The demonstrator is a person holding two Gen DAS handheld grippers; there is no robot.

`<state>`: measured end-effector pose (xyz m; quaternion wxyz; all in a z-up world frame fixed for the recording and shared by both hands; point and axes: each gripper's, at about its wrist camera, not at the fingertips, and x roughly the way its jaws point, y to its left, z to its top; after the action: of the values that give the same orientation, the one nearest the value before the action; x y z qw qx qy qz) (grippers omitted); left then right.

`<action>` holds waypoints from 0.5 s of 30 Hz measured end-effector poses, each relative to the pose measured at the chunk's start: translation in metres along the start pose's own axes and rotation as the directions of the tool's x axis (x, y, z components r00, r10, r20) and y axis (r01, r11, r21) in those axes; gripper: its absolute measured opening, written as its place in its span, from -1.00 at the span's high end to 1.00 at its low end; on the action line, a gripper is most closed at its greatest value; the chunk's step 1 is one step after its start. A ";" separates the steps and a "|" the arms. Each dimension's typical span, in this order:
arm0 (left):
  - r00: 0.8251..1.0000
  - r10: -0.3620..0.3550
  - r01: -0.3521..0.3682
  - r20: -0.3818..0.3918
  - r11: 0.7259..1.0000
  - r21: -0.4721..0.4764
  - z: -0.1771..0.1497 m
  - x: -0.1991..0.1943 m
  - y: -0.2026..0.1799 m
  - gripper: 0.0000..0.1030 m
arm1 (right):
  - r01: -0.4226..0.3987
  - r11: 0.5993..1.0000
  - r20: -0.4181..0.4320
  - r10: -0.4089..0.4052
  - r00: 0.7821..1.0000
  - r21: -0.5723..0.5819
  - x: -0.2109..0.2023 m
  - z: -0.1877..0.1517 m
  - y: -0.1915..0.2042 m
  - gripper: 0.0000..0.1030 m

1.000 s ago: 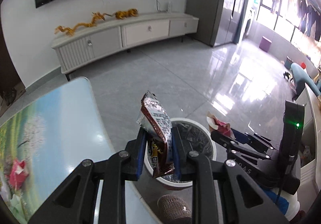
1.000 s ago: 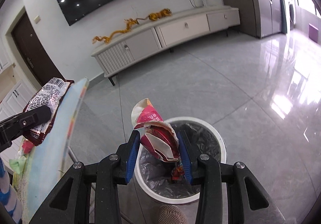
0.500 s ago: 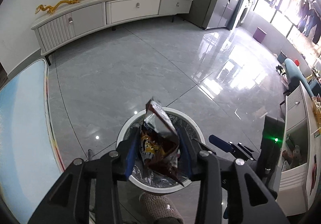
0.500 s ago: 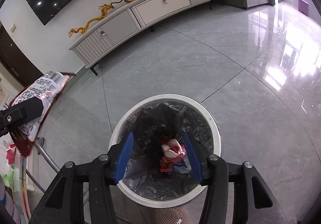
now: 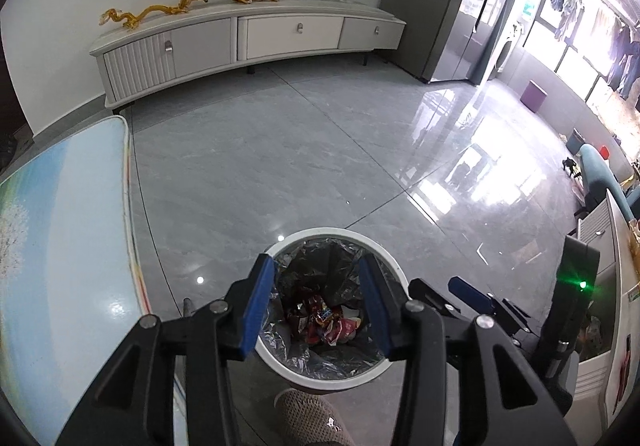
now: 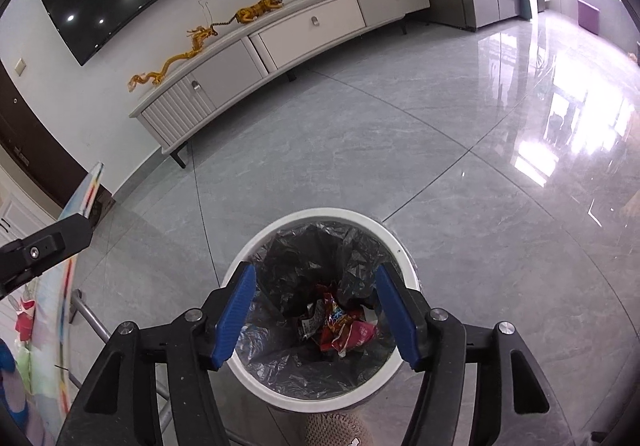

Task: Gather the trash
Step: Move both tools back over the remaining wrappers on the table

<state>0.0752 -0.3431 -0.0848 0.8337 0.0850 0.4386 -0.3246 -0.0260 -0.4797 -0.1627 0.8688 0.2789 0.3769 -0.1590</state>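
Note:
A round white trash bin (image 5: 360, 242) with a black liner stands on the floor below both grippers; it also shows in the right wrist view (image 6: 280, 230). Crumpled red and brown snack wrappers (image 5: 324, 320) lie at its bottom, also seen in the right wrist view (image 6: 340, 326). My left gripper (image 5: 318, 306) is open and empty above the bin. My right gripper (image 6: 316, 316) is open and empty above the bin. The right gripper also shows in the left wrist view (image 5: 472, 296), just right of the bin.
A table with a colourful printed top (image 5: 60, 246) is at the left, its edge close to the bin. A slippered foot (image 5: 308, 418) is just in front of the bin. A long white TV cabinet (image 5: 248, 34) stands at the far wall across grey tiled floor.
The right gripper opened and dropped its red wrapper into the bin. Then the left gripper opened and its brown wrapper fell in too. Both are now empty above the bin.

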 end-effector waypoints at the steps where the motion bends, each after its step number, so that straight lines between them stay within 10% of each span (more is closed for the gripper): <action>1: 1.000 0.010 -0.010 0.015 1.000 -0.003 -0.001 -0.007 0.000 0.10 | -0.001 1.000 0.011 0.001 1.000 -0.004 -0.005 0.001 0.003 -0.20; 4: 0.997 0.044 -0.043 0.067 0.999 -0.021 -0.006 -0.029 0.003 -0.19 | -0.004 1.000 0.043 0.005 0.999 -0.020 -0.021 0.004 0.017 -0.22; 15: 0.949 0.203 -0.187 0.242 0.978 -0.086 -0.015 -0.119 0.028 -0.21 | 0.001 0.994 0.171 0.017 0.985 -0.106 -0.086 0.004 0.078 -0.45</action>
<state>0.0342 -0.2594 -0.0039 0.9125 0.0604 0.3295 -0.2347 -0.0428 -0.4146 -0.0674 0.9123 0.2192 0.3074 -0.1586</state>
